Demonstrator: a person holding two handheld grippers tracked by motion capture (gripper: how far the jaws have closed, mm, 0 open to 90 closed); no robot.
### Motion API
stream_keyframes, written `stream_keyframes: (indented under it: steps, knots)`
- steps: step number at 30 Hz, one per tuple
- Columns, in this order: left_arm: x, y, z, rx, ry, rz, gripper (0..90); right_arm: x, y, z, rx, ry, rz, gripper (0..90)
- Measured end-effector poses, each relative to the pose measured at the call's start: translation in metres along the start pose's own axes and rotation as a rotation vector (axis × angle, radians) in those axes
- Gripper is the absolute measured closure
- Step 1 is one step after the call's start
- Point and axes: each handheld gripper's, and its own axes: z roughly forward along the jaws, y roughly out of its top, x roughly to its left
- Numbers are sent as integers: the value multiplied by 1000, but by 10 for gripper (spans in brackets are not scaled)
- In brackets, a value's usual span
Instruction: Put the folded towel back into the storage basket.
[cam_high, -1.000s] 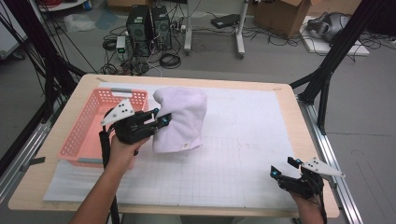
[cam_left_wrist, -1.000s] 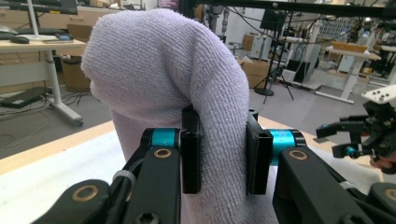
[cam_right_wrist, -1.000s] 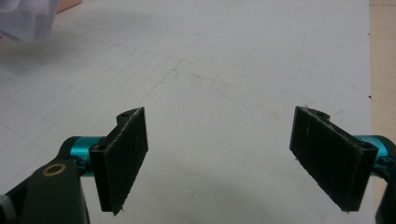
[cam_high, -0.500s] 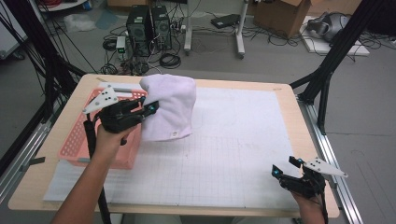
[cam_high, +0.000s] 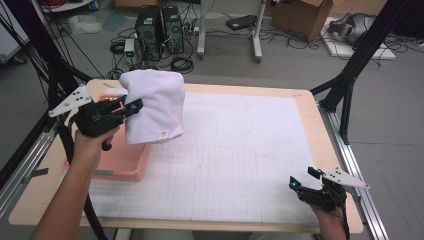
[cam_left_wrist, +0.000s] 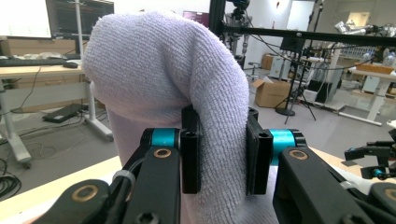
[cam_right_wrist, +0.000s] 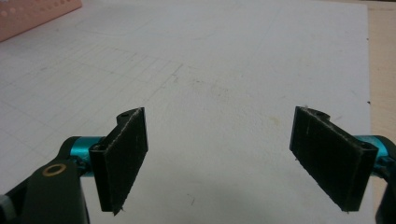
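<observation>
Nearest me, my right claw (cam_high: 306, 186) sits wide open and empty over the tabletop's (cam_high: 240, 150) white mat. Farther off, my left claw (cam_high: 131, 106) pinches the folded white towel (cam_high: 155, 107), lifted above the pink basket (cam_high: 120, 162).

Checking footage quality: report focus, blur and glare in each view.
High view: even light, soft overall, no glare on the mat. Left gripper view: towel weave sharp, bright screen behind washed out. Right gripper view: tongs and mat soft, dim.
</observation>
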Motion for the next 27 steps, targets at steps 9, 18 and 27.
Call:
stream_keyframes:
  steps: [9,18,27]
  knots:
    - [16,1,-18,-11,33,-11,726,-1,0,-1,-1,-5,5,182]
    - [37,-2,-45,-37,80,-53,726,-2,-1,-4,-5,-11,4,182]
    - [59,-15,-65,-32,116,-92,726,-1,-1,-4,-4,-16,2,183]
